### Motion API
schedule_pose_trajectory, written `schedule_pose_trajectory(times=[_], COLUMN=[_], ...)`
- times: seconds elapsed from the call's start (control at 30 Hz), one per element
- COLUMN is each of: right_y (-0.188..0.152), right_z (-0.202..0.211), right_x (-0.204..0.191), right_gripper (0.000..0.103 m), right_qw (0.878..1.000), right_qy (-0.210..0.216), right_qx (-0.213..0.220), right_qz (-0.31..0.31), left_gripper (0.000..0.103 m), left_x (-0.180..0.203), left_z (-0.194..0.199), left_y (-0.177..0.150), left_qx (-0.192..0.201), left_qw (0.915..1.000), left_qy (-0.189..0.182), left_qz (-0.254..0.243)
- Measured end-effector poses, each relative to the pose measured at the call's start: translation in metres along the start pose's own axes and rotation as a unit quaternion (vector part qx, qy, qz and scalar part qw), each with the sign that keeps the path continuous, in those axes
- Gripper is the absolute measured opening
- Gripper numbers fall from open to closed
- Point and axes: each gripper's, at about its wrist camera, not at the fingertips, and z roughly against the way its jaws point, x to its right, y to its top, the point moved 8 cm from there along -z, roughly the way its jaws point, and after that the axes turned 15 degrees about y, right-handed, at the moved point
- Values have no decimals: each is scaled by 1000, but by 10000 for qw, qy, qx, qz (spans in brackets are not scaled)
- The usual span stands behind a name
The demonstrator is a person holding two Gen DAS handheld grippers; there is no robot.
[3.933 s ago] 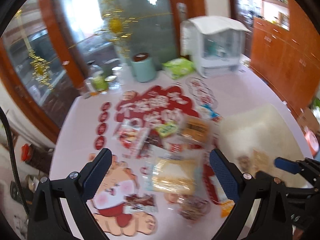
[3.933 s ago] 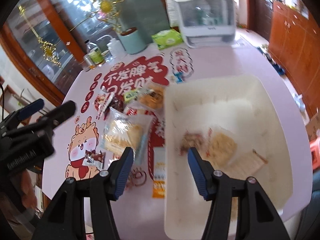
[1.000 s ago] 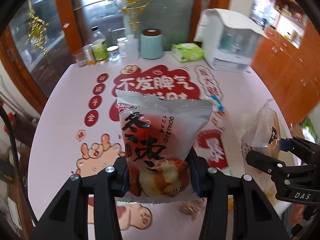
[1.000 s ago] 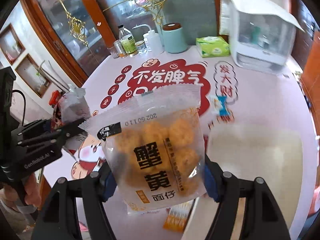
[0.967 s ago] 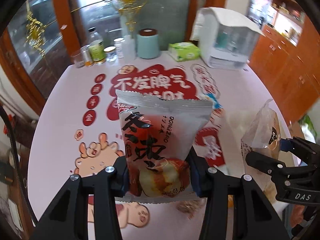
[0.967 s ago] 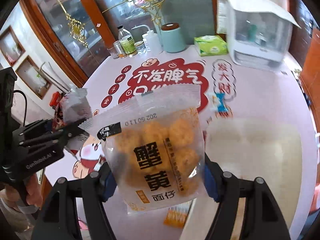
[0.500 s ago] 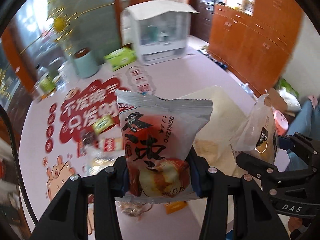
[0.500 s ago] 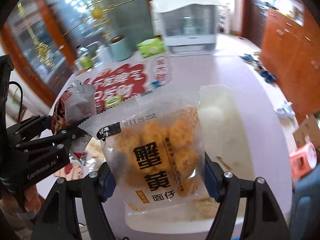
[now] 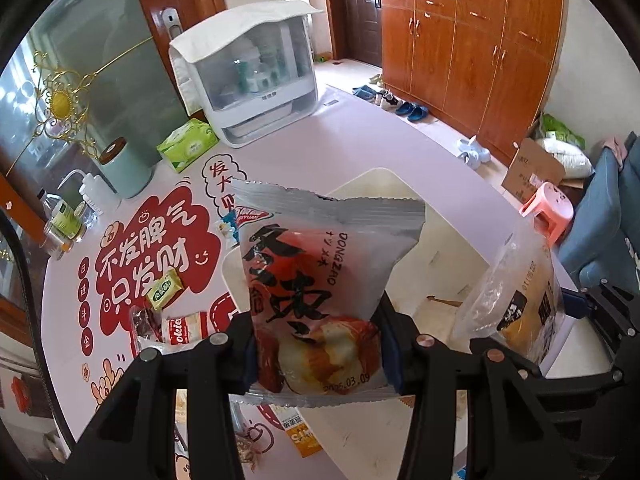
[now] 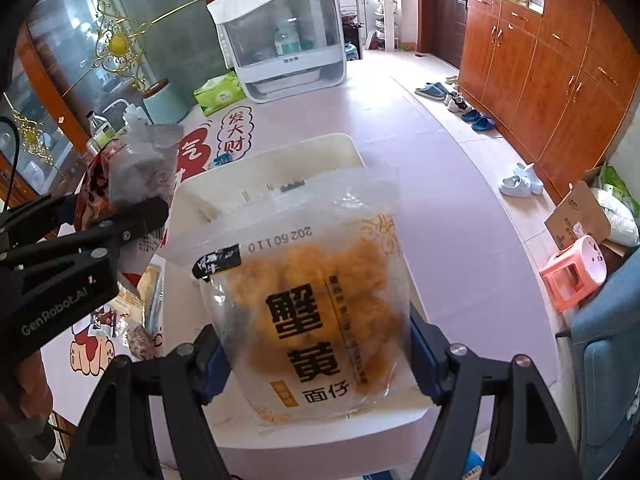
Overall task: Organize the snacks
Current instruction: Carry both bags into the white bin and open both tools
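Snacks in both hands, and both held above the white bin point(image 10: 256, 172) at the worktop's point(image 9: 360, 148) near edge. The left tongs point(image 9: 318, 354) are closed fairly narrow on the lower part of a silver-and-red packet point(image 9: 320, 280), which stands upright between the pads. The right tongs point(image 10: 316, 364) are spread wide, pinching the bottom of a clear bag of golden fried bits point(image 10: 316, 300) by its two side edges.

Both packs look light, puffy and crinkly; I'd guess the film is slippery and the contents crush easily, so a grip low on the sealed edge or across the body seems safest, gently.

Loose small sweets point(image 9: 164, 288) lie on the red-printed mat at about nine o'clock from the bin. A green tissue pack point(image 9: 188, 148) sits further off at eleven o'clock.
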Motion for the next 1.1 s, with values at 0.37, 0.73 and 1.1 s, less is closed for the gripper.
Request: schedule_pose_trajectory(times=[0.37,0.73,1.1], right_y=[-10,-3,-10], right_z=[-17,-3,1], right_x=[-4,-19,-36], right_gripper=[83,92,92], right_qw=[9993,9983,9966], right_qy=[96,331,544], right_qx=[-304,79,3], right_qz=[212,473,615], left_gripper=[94,94,94], left_x=[-1,-19,-34], left_z=[-7,1,20], left_y=[-4,-10,-23], left_qx=[37,-66,8], left_qw=[9995,9992,9980], left_qy=[275,338,373], left_qz=[-144,215,503])
